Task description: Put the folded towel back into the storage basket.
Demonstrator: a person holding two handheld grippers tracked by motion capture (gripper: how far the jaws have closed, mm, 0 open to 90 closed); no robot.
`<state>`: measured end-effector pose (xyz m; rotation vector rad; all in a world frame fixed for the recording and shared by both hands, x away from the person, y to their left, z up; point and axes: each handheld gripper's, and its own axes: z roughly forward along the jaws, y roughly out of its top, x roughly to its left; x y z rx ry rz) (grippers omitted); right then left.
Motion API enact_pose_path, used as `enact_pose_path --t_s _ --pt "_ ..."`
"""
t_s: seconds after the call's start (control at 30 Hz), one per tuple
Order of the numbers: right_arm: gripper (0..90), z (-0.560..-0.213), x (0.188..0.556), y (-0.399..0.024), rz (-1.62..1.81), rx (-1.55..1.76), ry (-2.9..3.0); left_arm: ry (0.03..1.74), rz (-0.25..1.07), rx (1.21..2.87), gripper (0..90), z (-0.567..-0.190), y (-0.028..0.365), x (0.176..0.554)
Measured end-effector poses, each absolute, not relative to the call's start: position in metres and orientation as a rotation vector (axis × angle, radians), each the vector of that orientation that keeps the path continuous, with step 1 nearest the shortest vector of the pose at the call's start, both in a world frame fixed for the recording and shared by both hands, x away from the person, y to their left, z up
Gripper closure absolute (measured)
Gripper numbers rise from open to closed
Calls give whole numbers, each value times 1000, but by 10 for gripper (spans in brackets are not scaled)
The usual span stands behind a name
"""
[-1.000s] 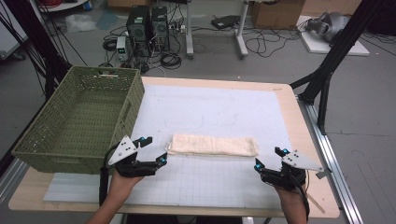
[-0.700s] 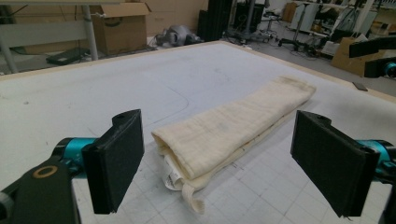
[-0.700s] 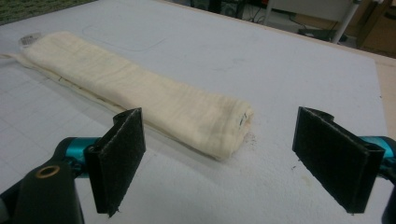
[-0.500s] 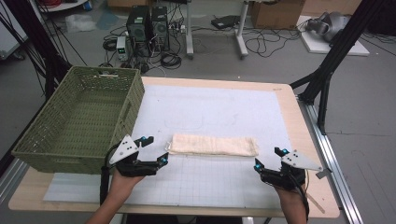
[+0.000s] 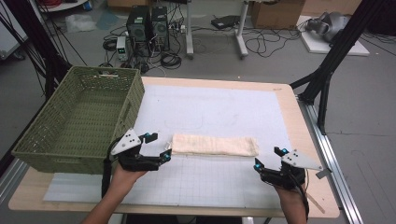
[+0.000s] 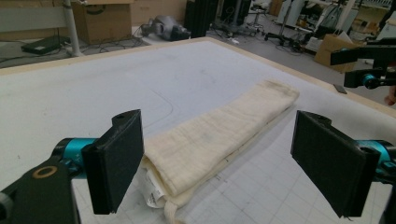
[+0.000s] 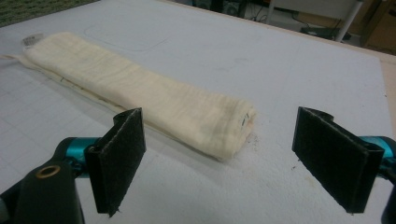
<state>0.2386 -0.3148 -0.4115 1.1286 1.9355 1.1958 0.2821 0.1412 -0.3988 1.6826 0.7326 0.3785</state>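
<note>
Centrally, on the white gridded mat (image 5: 219,112) of my table, lies the folded cream cloth (image 5: 215,145), long axis running left to right, flat and untouched; my left gripper (image 5: 159,148) sits just beside the cloth's left end, its jaws spread wide apart and holding nothing; in the left gripper view the cloth (image 6: 210,140) runs away between the two black pads (image 6: 116,163), its near folded end and a small label just ahead of them; my right gripper (image 5: 270,158) rests near the cloth's right end, a little toward me, jaws likewise wide apart and empty; in the right gripper view the cloth's end (image 7: 229,126) lies ahead between the pads; beyond the left gripper, at the table's left edge, stands the green woven basket (image 5: 74,116).
</note>
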Motion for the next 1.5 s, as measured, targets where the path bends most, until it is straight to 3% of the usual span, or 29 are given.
enact_pose_path --t_s 0.63,0.83,1.23,1.5 --pt "158 -412 239 -321 1191 1147 1923 813 375 1801 185 -397 115 332" --pt "159 -412 239 -320 1193 1152 1929 898 314 1851 219 -410 113 346" --pt "159 -412 239 -321 1193 1149 1931 999 252 1947 234 -431 105 360" --pt "159 -413 240 -321 1187 1152 1935 981 286 2055 266 -441 96 360"
